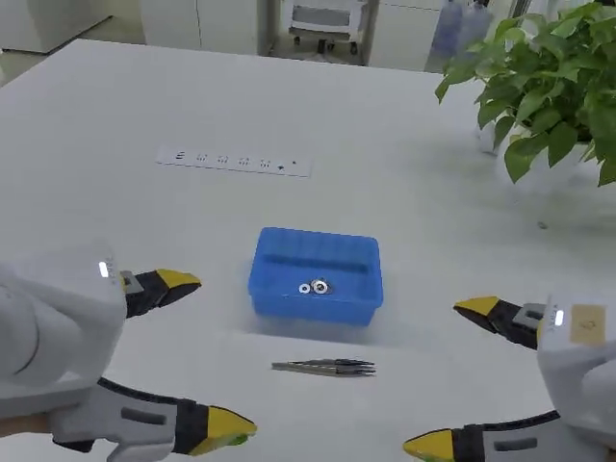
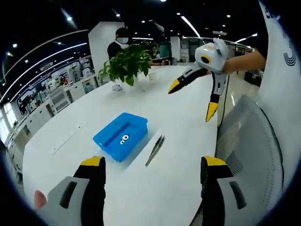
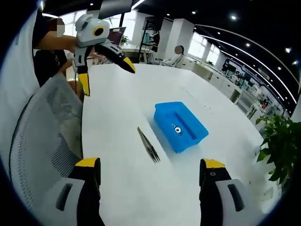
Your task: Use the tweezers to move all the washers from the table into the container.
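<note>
Holds the left gripper (image 1: pixel 207 353) at the left with its jaws spread wide and nothing between them. Finds the tweezers (image 1: pixel 324 367) off to that gripper's right, flat on the white table (image 1: pixel 404 192), touched by neither gripper and roughly midway between the two, so neither side reads as clearly nearer. Reads the tweezers' long axis as lying crosswise, from one gripper toward the other, so that each gripper faces an end rather than a flank; cannot tell which end carries the tips. Places the blue container (image 1: pixel 289 294) just beyond the tweezers, ahead of both grippers and between them, near the tweezers but apart from them. Counts two washers (image 1: pixel 314 287) inside it, side by side on its floor; spots none loose on the table. Holds the right gripper (image 1: pixel 448 376) at the right, equally splayed and empty, with the tweezers off to its left. Notes a potted plant (image 1: pixel 549 87) well beyond that gripper, at the table's far right. Judges the moving done, or nearly so. Should another washer turn up, would call for turning one gripper so that its jaws close across the tweezers' narrow width, not along their length.
</note>
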